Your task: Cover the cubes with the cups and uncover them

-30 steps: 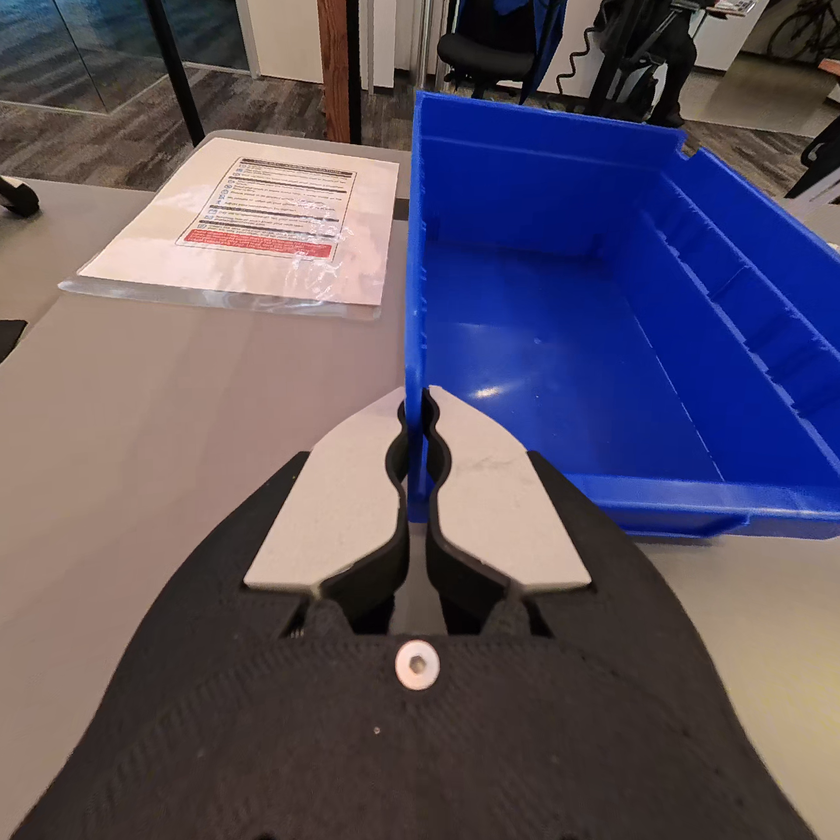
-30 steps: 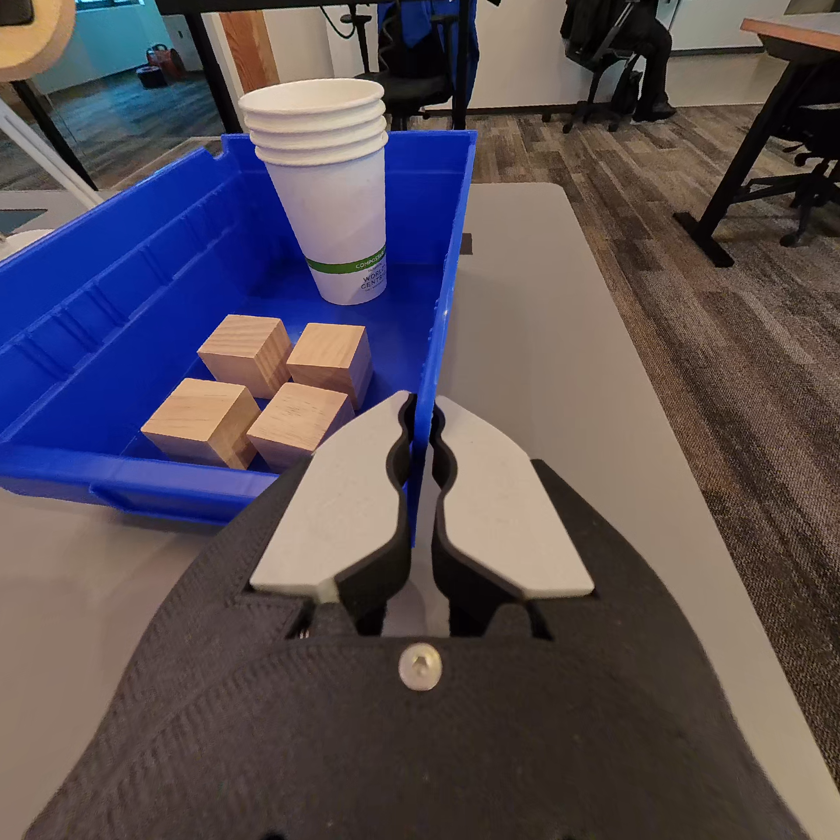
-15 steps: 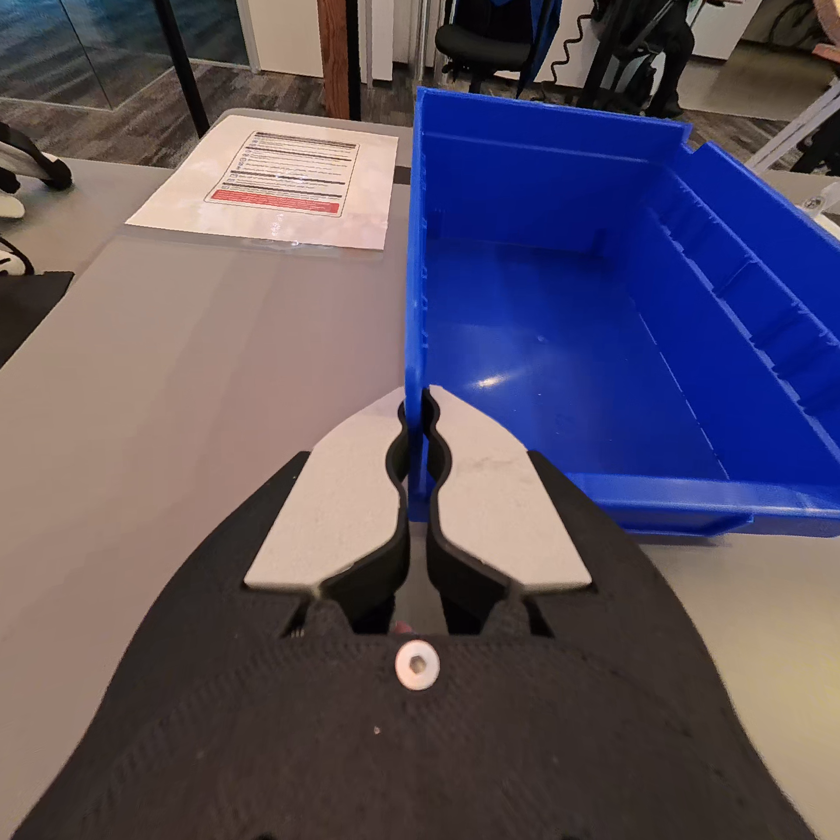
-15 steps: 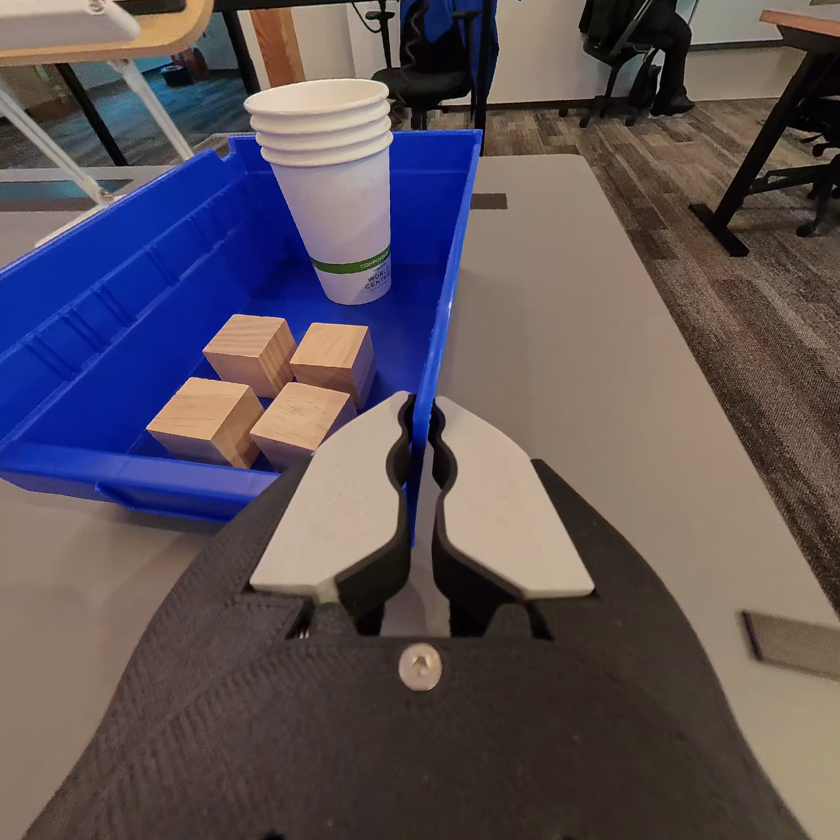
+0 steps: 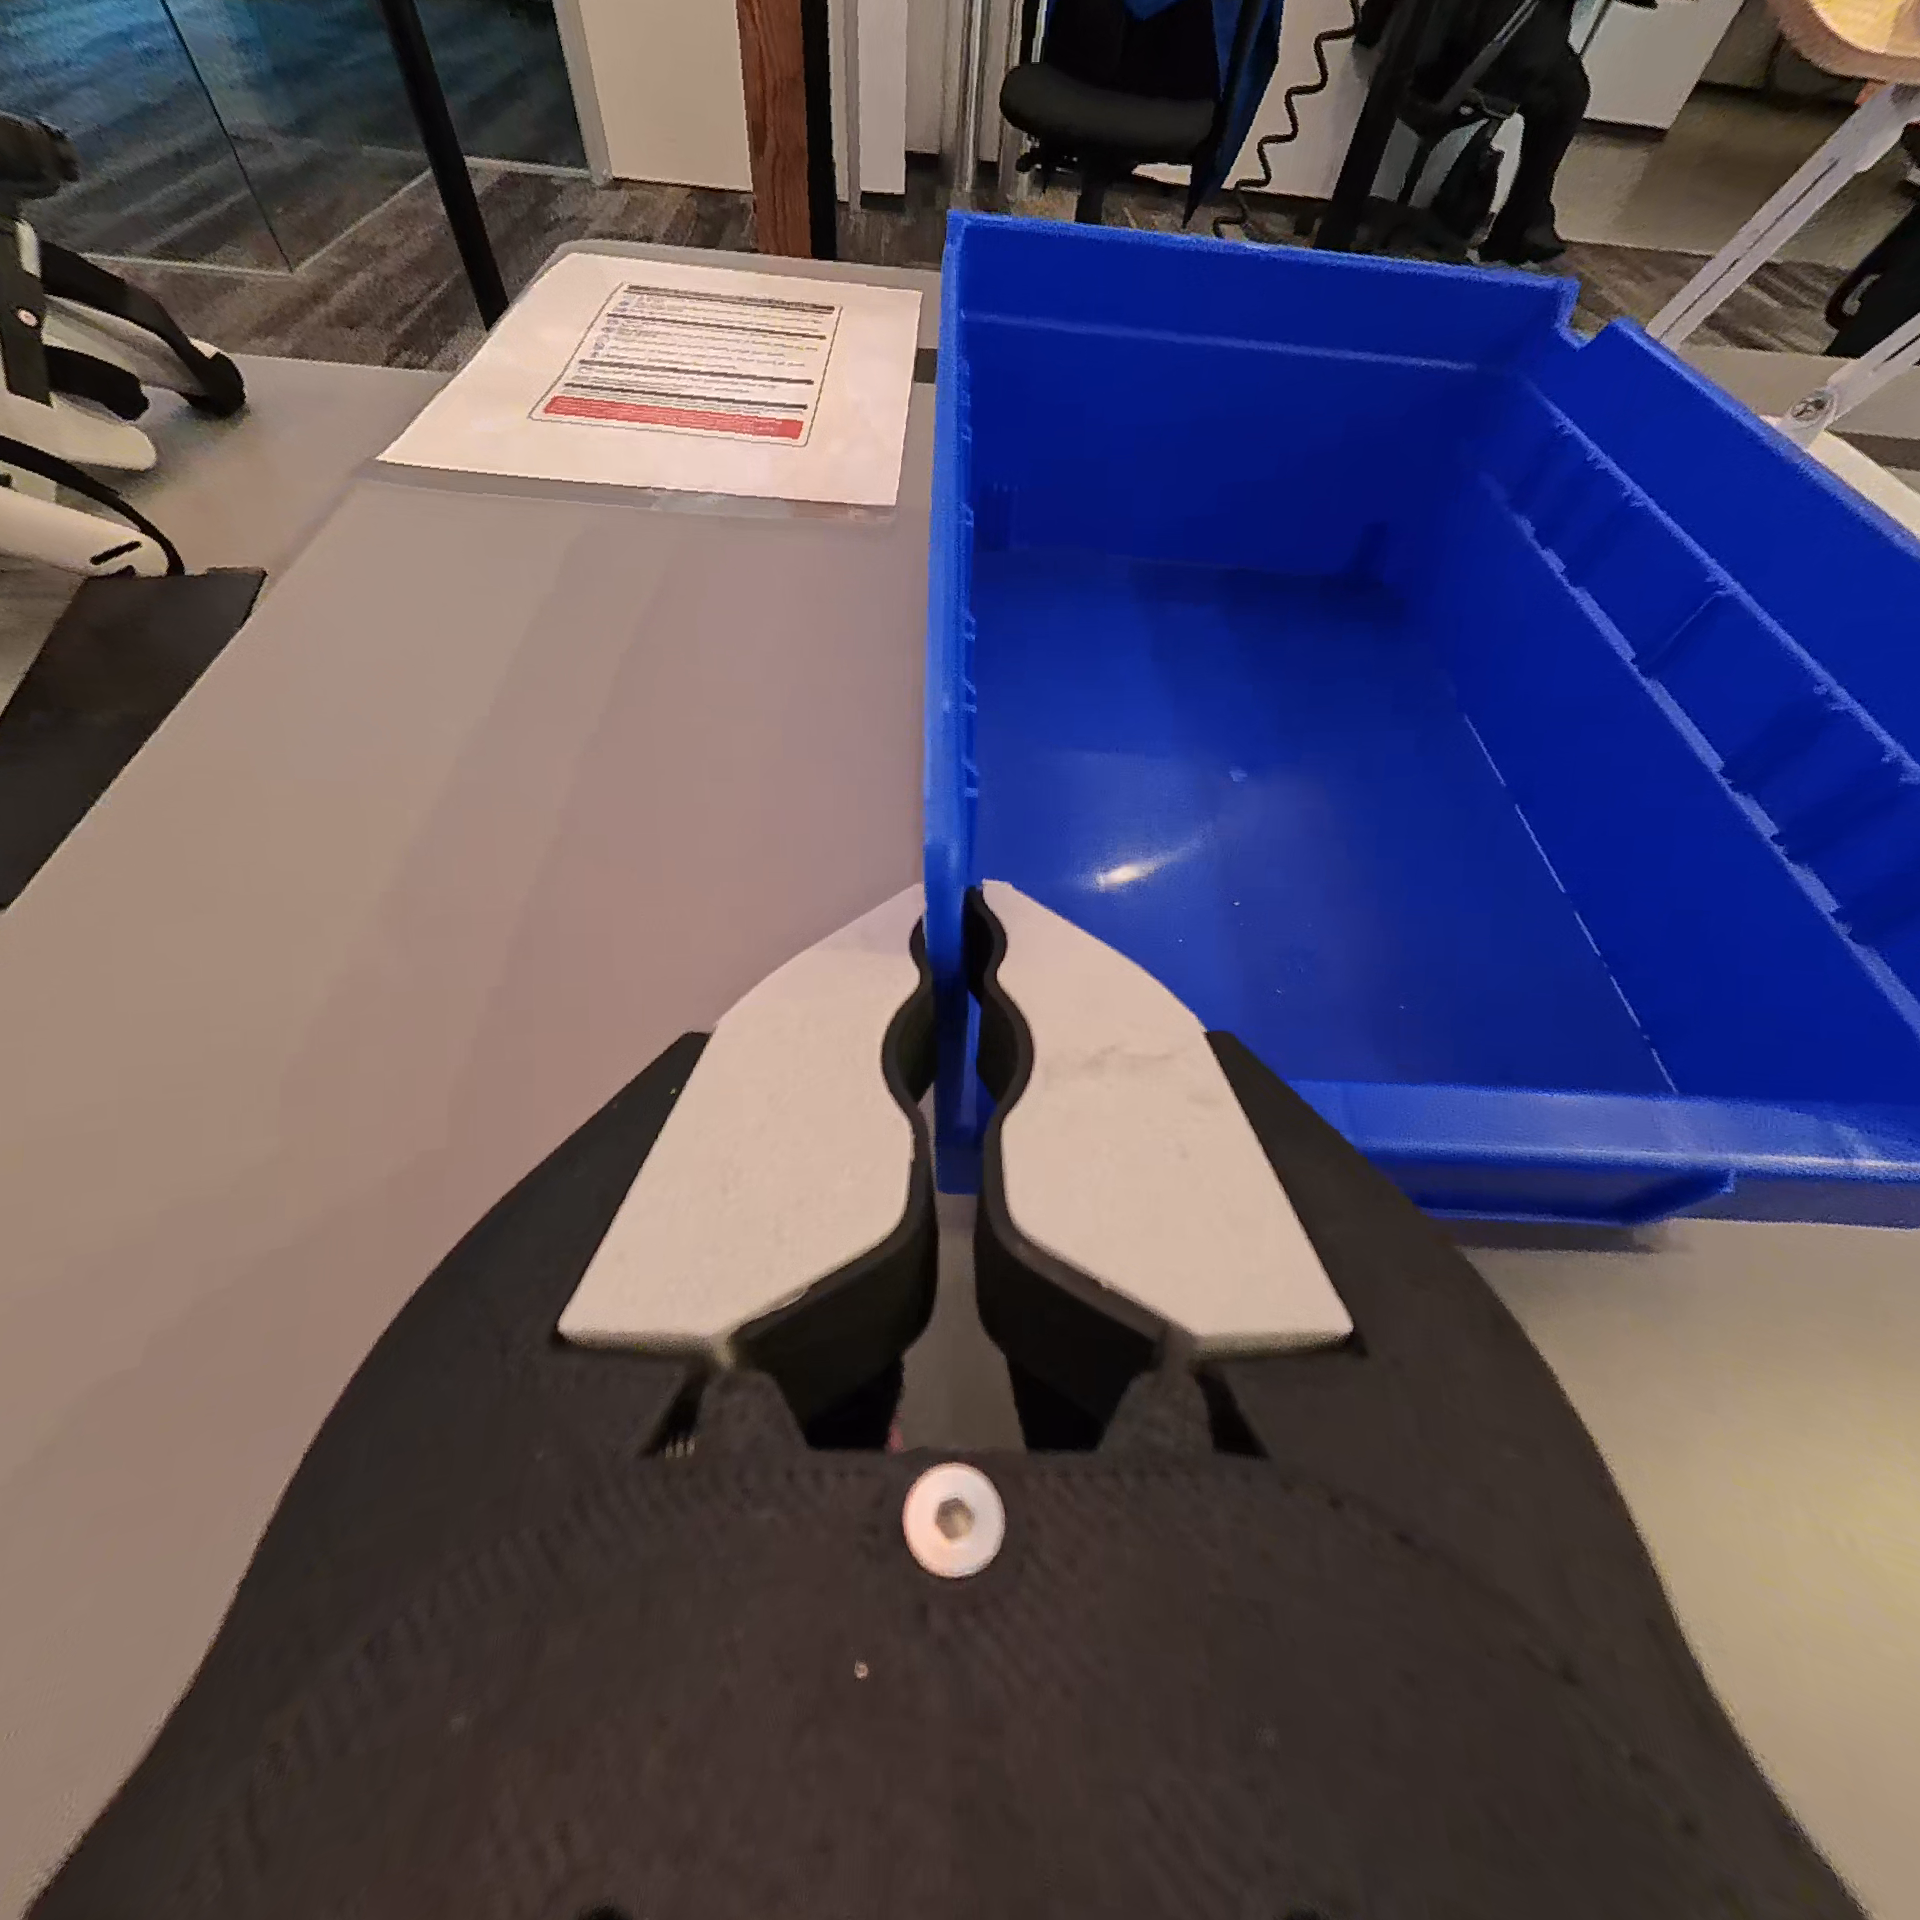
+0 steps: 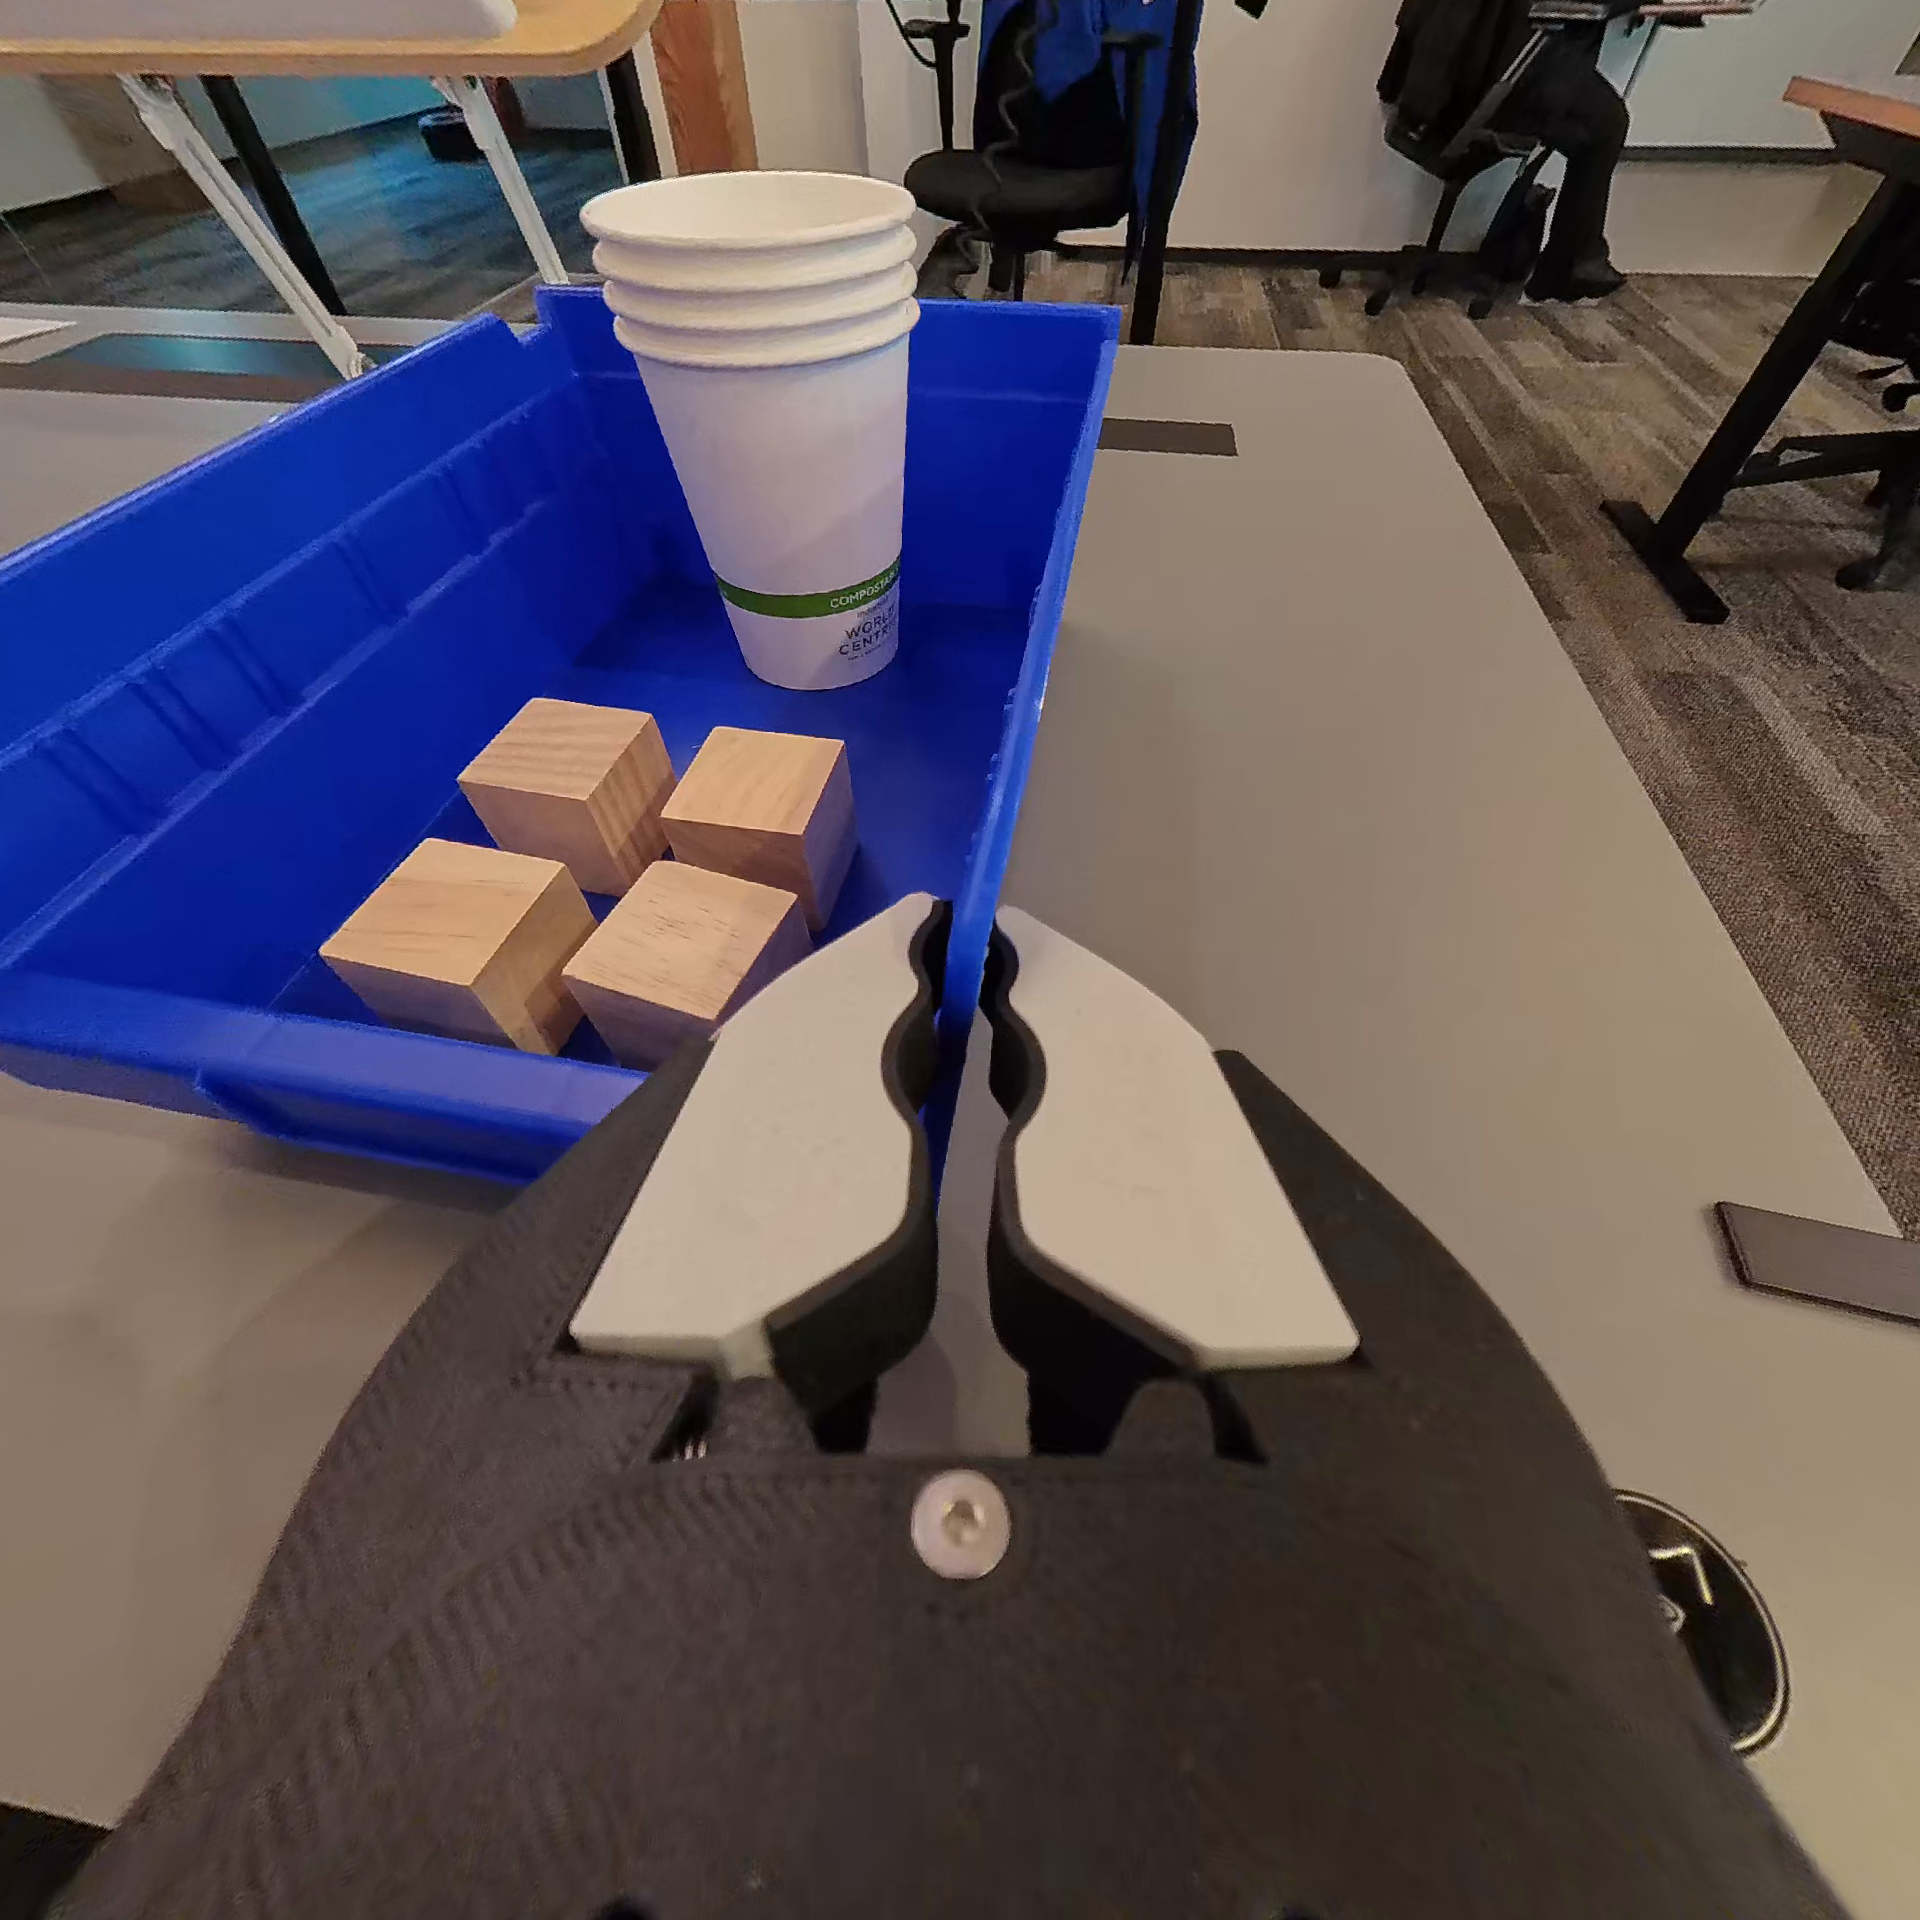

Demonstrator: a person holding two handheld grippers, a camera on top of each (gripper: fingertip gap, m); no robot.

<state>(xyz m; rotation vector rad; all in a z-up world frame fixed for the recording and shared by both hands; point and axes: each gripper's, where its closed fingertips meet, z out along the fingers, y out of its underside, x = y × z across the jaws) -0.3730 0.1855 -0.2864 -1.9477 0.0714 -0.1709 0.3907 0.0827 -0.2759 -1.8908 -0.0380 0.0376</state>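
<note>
Claws clamped on opposite side walls of the blue bin, cups and cubes untouched inside.

Left wrist view: my left claw (image 5: 948, 920) is closed on the bin (image 5: 1351, 831) wall's near end; this half of the bin floor is bare, a laminated sheet (image 5: 675, 390) lies on the counter (image 5: 468, 831) beyond. Right wrist view: my right claw (image 6: 968, 920) pinches the other wall; four wooden cubes (image 6: 613, 873) sit just left of its tips, the upright cup stack (image 6: 779, 416) farther ahead and left. I judge the right claw the nearer, once it lets go.
</note>
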